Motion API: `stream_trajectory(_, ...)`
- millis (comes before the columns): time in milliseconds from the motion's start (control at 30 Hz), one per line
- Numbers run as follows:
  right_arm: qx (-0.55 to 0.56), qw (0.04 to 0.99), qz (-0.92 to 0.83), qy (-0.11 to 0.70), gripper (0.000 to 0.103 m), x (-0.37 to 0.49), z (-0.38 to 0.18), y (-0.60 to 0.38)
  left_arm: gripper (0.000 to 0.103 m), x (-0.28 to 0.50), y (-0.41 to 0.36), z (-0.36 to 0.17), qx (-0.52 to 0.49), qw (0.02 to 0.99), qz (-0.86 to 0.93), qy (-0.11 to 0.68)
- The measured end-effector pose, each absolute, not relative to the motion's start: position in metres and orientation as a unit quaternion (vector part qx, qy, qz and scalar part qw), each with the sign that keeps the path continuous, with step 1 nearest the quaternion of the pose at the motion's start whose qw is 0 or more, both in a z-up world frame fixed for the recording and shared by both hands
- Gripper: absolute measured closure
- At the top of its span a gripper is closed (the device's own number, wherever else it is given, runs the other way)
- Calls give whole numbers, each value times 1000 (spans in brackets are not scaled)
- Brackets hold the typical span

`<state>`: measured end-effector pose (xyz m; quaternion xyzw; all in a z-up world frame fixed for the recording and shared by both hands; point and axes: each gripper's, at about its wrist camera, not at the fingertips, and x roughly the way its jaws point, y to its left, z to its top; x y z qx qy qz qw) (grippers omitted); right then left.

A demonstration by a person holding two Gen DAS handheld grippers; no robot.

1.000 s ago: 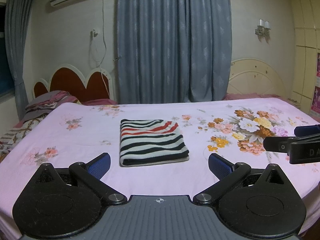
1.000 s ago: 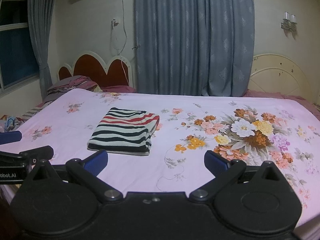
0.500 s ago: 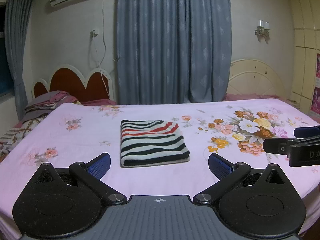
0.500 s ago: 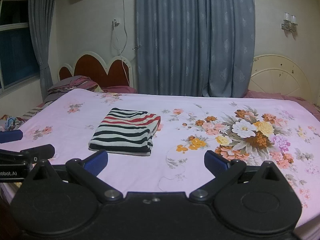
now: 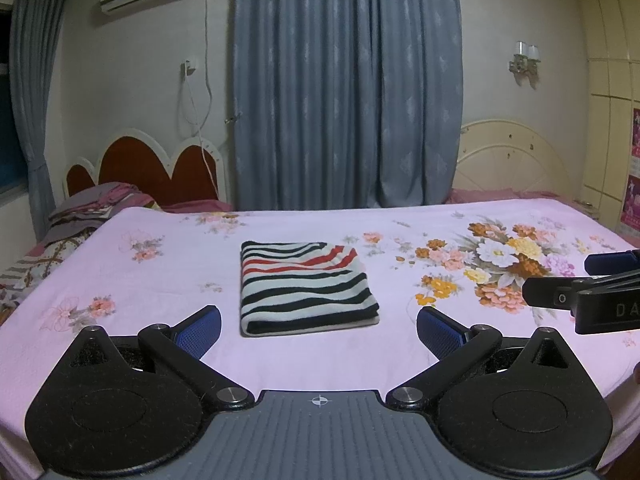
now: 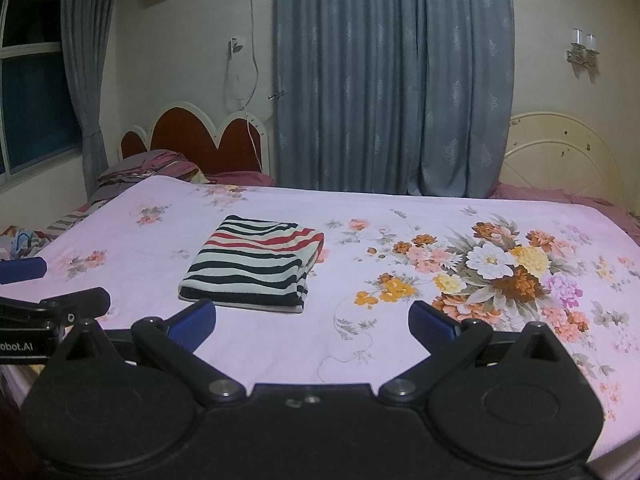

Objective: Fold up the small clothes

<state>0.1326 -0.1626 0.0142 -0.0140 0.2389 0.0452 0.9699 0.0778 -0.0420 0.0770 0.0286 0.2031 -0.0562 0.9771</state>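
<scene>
A small striped garment [image 5: 305, 288], black, white and red, lies folded into a neat rectangle on the pink floral bed sheet [image 5: 160, 280]. My left gripper [image 5: 319, 330] hovers open just in front of it, nothing between its blue pads. In the right wrist view the same folded garment [image 6: 256, 264] sits ahead and to the left of my right gripper [image 6: 311, 322], which is also open and holds nothing. Each gripper shows at the edge of the other's view: the right one [image 5: 588, 292] and the left one [image 6: 36, 300].
The bed sheet [image 6: 400, 340] carries a big flower print [image 6: 500, 268] on its right half. Pillows and bedding [image 5: 88, 208] pile up at the far left by a red headboard [image 5: 156, 164]. Blue curtains [image 5: 344, 84] hang behind; a cream headboard [image 5: 512, 160] stands at the right.
Both grippers have drifted very slightly; the folded garment has not moved and both grippers stay open.
</scene>
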Motion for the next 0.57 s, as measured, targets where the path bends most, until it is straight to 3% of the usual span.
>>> stream_trajectory(567,-16,970,48,239,1,134,14,-163,0,82,-36,76,19,977,-67,200)
